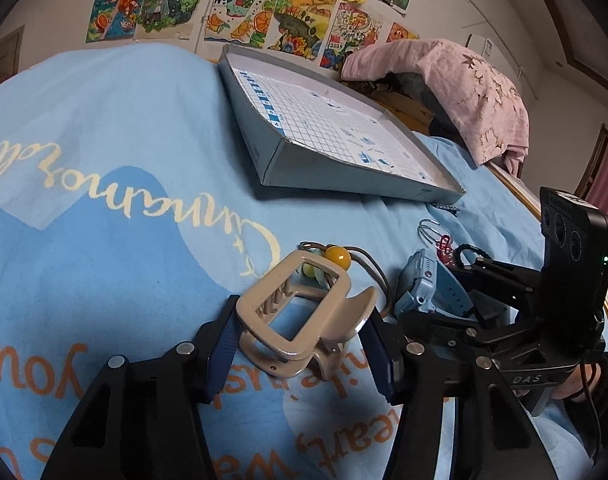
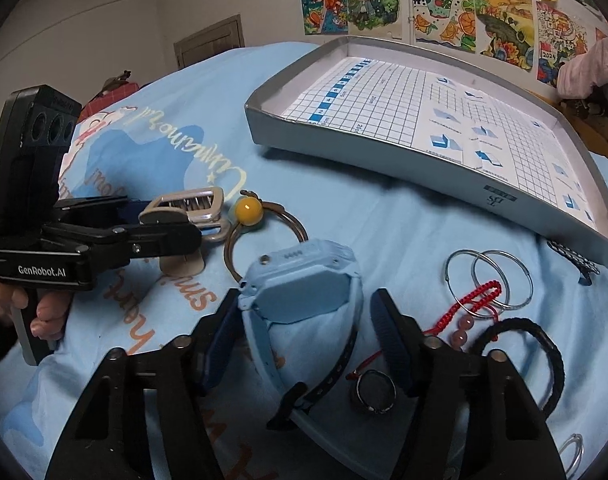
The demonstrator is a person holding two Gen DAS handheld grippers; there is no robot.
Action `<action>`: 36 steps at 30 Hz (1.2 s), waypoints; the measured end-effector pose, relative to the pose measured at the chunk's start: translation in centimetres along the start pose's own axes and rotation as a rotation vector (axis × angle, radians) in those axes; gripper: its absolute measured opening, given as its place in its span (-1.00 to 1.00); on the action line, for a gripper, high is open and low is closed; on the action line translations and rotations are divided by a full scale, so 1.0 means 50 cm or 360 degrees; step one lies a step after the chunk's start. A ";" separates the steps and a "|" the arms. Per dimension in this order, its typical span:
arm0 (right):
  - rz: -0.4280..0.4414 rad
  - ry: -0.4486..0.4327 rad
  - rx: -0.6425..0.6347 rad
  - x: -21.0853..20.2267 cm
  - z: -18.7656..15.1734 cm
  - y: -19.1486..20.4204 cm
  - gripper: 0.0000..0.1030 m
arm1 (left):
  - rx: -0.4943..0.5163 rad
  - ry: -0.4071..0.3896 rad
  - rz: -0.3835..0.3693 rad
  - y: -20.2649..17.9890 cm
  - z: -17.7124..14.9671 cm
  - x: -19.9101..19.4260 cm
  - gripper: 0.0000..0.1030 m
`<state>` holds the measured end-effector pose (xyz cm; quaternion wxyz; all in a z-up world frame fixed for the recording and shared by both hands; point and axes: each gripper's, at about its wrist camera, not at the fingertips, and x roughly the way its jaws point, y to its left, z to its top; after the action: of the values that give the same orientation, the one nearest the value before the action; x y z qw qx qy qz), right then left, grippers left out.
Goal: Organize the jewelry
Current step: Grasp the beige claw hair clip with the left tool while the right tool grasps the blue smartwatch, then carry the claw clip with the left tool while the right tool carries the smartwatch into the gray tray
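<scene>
Jewelry lies scattered on a light-blue printed bedspread (image 1: 104,140), all in front of a shallow grey cardboard tray lined with grid paper (image 2: 384,152). The left hand-held gripper (image 1: 300,344) has its blue pads on either side of a beige plastic claw hair clip (image 1: 300,312), apparently clamped on it. The right hand-held gripper (image 2: 304,336) straddles a light-blue smartwatch (image 2: 304,284); its left pad touches the case, its right pad stands apart, so no grip shows. A brown cord ring with a yellow bead (image 2: 249,209) lies between clip and watch. Silver rings (image 2: 488,280), a red cord bracelet (image 2: 474,296), a black braided loop (image 2: 536,344) and a dark ring (image 2: 376,396) lie right of the watch, partly hidden by fingers. A beaded strip (image 2: 572,260) pokes from under the tray's corner.
</scene>
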<state>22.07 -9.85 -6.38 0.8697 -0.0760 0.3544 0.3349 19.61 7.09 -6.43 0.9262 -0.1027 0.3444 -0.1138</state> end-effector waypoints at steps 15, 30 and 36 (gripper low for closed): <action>-0.0019 -0.0284 0.0014 -0.094 0.006 0.002 0.05 | -0.0002 -0.0202 0.0032 -0.025 0.007 -0.088 0.05; -0.0236 -0.0430 0.0097 -0.124 0.221 -0.124 0.04 | -0.0054 -0.0301 0.0042 -0.037 0.247 0.018 0.05; -0.0282 -0.0391 0.0204 -0.066 0.254 -0.187 0.02 | -0.0112 -0.0228 0.0054 -0.021 0.254 0.092 0.05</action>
<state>33.49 -14.05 4.21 0.9358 -0.0097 0.2579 0.2404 31.26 6.20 0.42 0.9461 -0.1373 0.2827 -0.0783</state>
